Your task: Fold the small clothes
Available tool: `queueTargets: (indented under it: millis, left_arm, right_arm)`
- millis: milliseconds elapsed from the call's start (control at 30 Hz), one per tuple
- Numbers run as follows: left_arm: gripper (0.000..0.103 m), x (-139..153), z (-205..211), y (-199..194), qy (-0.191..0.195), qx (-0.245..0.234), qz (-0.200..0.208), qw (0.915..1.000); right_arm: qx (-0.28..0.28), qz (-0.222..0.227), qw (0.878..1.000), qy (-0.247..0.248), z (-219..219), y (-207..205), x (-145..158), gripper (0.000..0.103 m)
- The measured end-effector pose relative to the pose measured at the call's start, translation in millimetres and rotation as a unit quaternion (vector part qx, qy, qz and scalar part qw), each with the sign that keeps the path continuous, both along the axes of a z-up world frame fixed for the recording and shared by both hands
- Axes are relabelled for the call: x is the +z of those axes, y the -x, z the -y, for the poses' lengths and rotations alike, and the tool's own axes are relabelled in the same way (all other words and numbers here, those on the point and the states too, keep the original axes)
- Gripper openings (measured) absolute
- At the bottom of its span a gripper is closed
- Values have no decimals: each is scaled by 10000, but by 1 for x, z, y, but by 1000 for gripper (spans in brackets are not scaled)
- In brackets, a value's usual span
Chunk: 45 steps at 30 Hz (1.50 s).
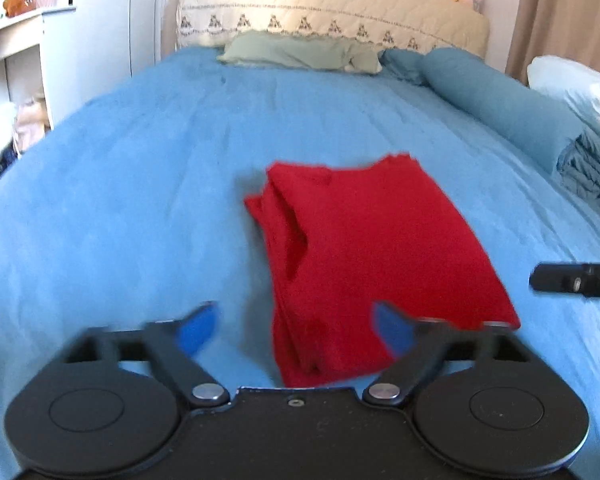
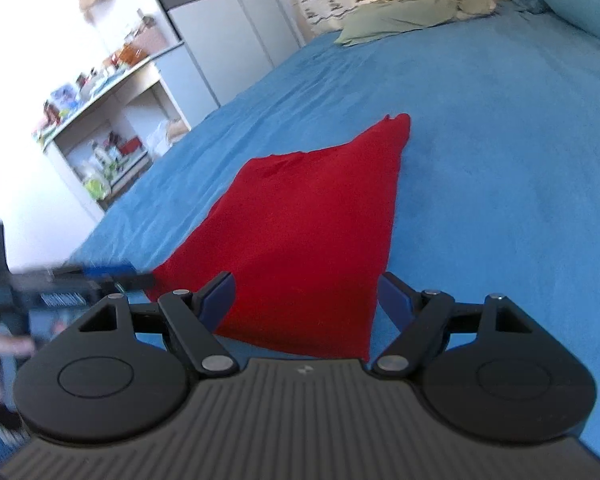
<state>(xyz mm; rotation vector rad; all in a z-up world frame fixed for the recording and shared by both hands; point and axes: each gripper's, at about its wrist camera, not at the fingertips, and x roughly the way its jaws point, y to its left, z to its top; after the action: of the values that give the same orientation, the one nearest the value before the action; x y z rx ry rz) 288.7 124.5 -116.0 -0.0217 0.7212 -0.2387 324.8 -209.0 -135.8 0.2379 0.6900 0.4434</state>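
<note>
Red folded garment is lying flat on the blue bedsheet, layers stacked along its left edge. Left tool is hovering just over its near end, jaws spread wide, gripping nothing. Right tool is sitting at the near right corner, also gaping wide and empty. Green pillow is lying by the headboard.

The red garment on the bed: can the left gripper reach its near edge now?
Probably yes. The left gripper is open just before the red garment, and nothing lies between them on the blue bedcover.
</note>
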Motion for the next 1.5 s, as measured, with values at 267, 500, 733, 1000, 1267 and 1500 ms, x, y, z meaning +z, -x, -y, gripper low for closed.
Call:
queueTargets:
  millis: [267, 500, 733, 1000, 1267, 1500]
  left_arm:
    - [103, 22, -11, -75, 538, -227, -506, 9970]
    - [89, -27, -28, -141, 1791, -131, -1698, 9690]
    - [74, -59, -19, -157, 1961, -152, -1836, 9631]
    - [30, -52, -11, -154, 1916, -108, -1716, 9663]
    - [28, -3, 18, -121, 1493, -502, -1223, 9799]
    - [28, 29, 72, -54, 1485, -898, -966, 9801]
  right_arm:
    - [149, 246, 9971, 709, -15, -30, 25, 103]
    - [-271, -1079, 9925, 505, -9, -106, -2, 103]
    - [-423, -1549, 9869, -174, -1, -136, -37, 97]
    - [-332, -1456, 9873, -543, -9, -141, -39, 45]
    - [-283, -965, 9941, -401, 0, -103, 10, 39]
    - [-294, -652, 9968, -343, 49, -27, 58, 39]
